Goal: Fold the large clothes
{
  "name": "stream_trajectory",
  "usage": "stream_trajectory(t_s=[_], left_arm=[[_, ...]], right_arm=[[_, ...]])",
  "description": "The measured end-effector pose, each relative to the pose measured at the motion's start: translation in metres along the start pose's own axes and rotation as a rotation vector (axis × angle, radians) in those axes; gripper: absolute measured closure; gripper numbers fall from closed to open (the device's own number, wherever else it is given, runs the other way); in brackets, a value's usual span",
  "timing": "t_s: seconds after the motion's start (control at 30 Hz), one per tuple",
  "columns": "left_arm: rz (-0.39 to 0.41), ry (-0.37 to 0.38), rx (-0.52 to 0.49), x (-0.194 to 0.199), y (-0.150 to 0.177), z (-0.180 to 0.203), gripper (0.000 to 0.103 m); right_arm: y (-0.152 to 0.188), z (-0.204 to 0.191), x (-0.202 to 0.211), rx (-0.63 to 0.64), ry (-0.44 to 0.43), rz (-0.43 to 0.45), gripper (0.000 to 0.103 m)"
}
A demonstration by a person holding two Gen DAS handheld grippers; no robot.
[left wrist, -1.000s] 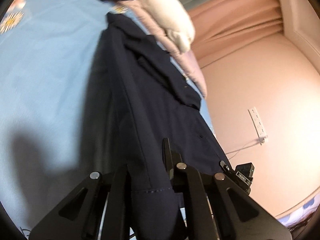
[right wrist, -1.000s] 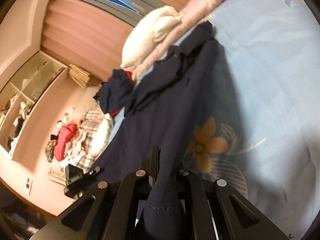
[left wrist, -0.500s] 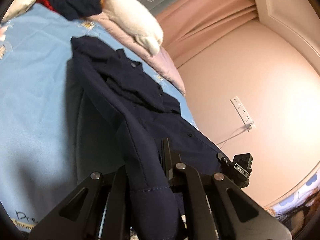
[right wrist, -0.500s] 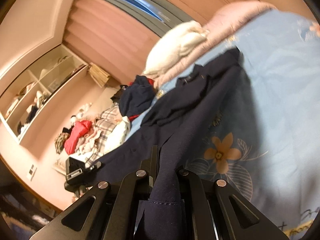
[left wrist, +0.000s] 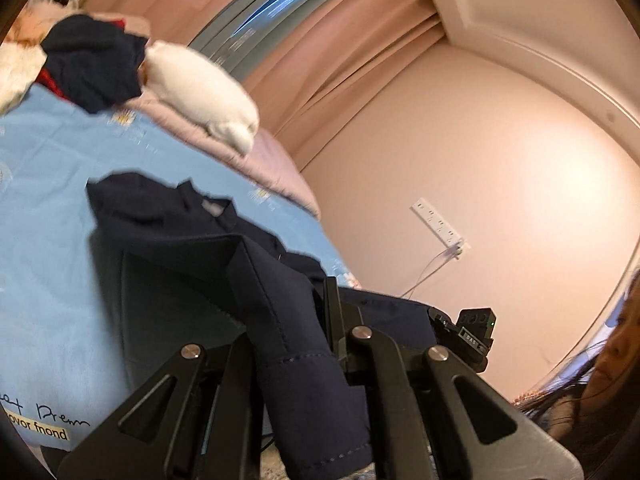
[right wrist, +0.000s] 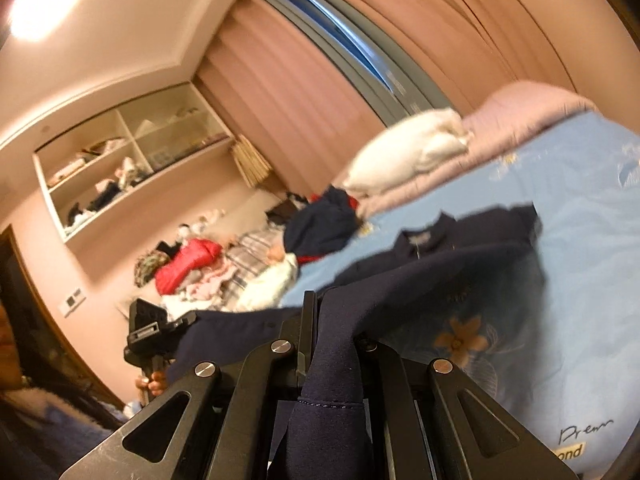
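A large navy shirt [left wrist: 192,240] with a collar lies stretched across the light blue bedspread [left wrist: 48,208]. Its near hem is lifted off the bed. My left gripper [left wrist: 296,320] is shut on one corner of that hem, and the cloth drapes down over its frame. In the right wrist view the same navy shirt [right wrist: 460,264] runs away toward its collar, and my right gripper [right wrist: 332,332] is shut on the other hem corner. The other gripper [left wrist: 468,332] shows at the right of the left wrist view, holding the stretched hem.
A white pillow [left wrist: 200,88] and a pink quilt [left wrist: 276,164] lie at the bed's head. A heap of other clothes [right wrist: 224,268] sits beyond the shirt, with open shelves [right wrist: 132,164] above. A wall socket [left wrist: 438,228] and pink curtains [right wrist: 304,88] border the bed. The person's head [left wrist: 608,360] is close.
Both grippers have risen and rolled with the hem still held. The shirt's near half has lifted off the bedspread, and more of the room and walls shows above the bed.
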State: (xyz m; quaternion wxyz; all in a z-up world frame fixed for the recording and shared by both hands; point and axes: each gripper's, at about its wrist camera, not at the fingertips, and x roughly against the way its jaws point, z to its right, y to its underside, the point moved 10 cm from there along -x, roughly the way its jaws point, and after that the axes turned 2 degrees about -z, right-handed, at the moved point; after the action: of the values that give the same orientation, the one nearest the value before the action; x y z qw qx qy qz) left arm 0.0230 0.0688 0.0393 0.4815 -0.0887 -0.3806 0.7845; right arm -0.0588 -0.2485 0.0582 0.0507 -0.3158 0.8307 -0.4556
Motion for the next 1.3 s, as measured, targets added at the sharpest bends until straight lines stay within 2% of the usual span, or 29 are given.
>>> stream_trajectory(t_s=[0.27,0.43,0.6,0.73,1.0,1.23,1.3], left_arm=[[0.05,0.032,-0.065,0.013,-0.015,0.028,0.096],[0.064,0.031,-0.033,0.004,-0.025,0.014,0.095],[0.057,0.003,0.035,-0.015,-0.037,-0.017,0.092],[0.04,-0.057,0.062,-0.039,-0.051,-0.043,0.091],[0.004,-0.127,0.137,-0.094,-0.085,-0.099,0.091],[-0.046,-0.235,0.22,-0.151,-0.111,-0.163,0.091],[-0.056,-0.265,0.245,-0.163,-0.116,-0.181,0.092]], right_arm=[[-0.022,-0.018,0.018,0.076,-0.052,0.088,0.096],[-0.032,-0.001,0.016,0.059,-0.062,0.101,0.096],[-0.046,0.035,-0.002,-0.037,-0.053,0.088,0.096],[-0.056,0.062,-0.019,-0.11,-0.051,0.077,0.096],[-0.085,0.113,-0.082,-0.217,-0.014,0.035,0.096],[-0.1,0.168,-0.128,-0.282,0.063,-0.019,0.096],[-0.102,0.188,-0.141,-0.304,0.113,-0.037,0.096]])
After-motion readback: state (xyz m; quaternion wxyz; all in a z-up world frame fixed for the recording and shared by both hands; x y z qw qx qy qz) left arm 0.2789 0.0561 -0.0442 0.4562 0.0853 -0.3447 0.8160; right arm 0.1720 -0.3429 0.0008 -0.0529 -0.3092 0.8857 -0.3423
